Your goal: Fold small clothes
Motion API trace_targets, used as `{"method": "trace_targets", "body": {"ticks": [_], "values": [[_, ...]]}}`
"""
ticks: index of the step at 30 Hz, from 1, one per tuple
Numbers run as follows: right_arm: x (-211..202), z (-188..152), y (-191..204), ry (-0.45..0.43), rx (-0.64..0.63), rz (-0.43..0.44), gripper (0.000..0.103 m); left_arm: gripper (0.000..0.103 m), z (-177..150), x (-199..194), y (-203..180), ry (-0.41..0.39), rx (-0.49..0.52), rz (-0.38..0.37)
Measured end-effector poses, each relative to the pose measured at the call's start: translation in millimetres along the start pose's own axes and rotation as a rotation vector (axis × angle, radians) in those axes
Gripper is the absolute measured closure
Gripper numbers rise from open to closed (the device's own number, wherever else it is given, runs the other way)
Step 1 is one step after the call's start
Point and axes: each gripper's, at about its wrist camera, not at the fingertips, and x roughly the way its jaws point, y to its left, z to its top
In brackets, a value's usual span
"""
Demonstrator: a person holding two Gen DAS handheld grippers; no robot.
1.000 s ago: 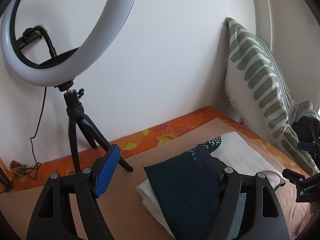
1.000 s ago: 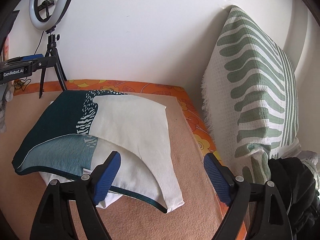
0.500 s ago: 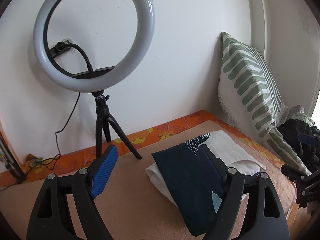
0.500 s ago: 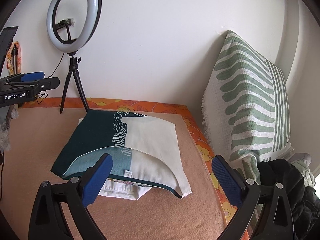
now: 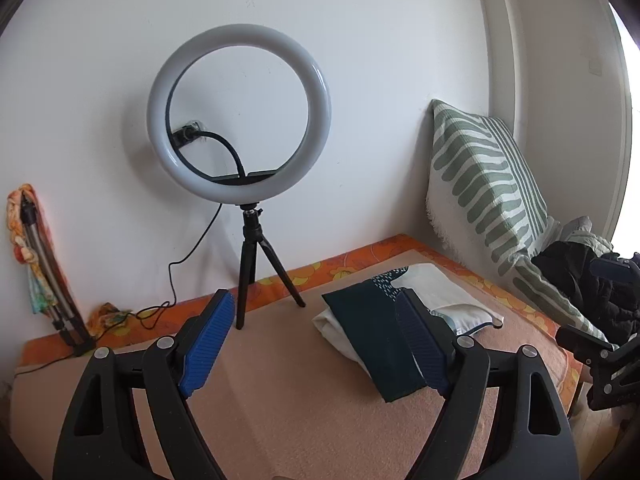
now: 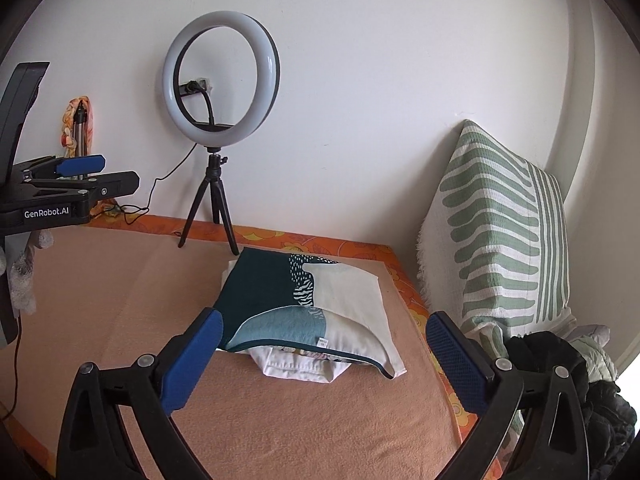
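A folded dark teal and white garment (image 6: 308, 304) lies on top of a folded white garment (image 6: 296, 366) on the tan blanket (image 6: 120, 300). The stack also shows in the left wrist view (image 5: 384, 340), partly behind my left gripper's right finger. My left gripper (image 5: 316, 344) is open and empty, held above the blanket, left of the stack. My right gripper (image 6: 320, 360) is open and empty, pulled back in front of the stack. The left gripper also shows at the left edge of the right wrist view (image 6: 72, 184).
A ring light on a black tripod (image 6: 218, 128) stands at the back against the white wall. A green striped pillow (image 6: 504, 232) leans at the right. A dark clothes pile (image 6: 568, 380) lies below the pillow. A folded stand with orange cloth (image 5: 36, 264) leans at far left.
Both grippers have pulled back and up from the folded stack, so it looks smaller and farther away. The stack has stayed in place. Both grippers have stayed open.
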Motion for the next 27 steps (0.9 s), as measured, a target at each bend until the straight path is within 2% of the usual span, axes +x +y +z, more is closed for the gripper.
{"method": "trace_targets", "body": {"ticks": [8, 12, 15, 18, 27], "values": [[-38.8, -14.1, 32.5, -0.019, 0.016, -0.003, 0.0, 0.018, -24.0, -56.9, 2.0, -0.024, 0.042, -0.006], [-50.0, -25.4, 48.0, -0.023, 0.028, 0.006, 0.0, 0.0, -41.7, -80.9, 2.1, -0.031, 0.058, -0.004], [-57.7, -34.8, 59.9, -0.028, 0.032, 0.006, 0.0, 0.0, -56.0, -95.5, 3.3, -0.033, 0.068, 0.0], [-60.7, -43.9, 69.8, -0.026, 0.041, 0.014, 0.0, 0.0, -69.6, -101.9, 4.6, 0.004, 0.079, 0.015], [-55.5, -64.5, 81.5, -0.034, 0.102, 0.007, 0.0, 0.0, -107.0, -114.9, 21.3, 0.056, 0.023, 0.038]]}}
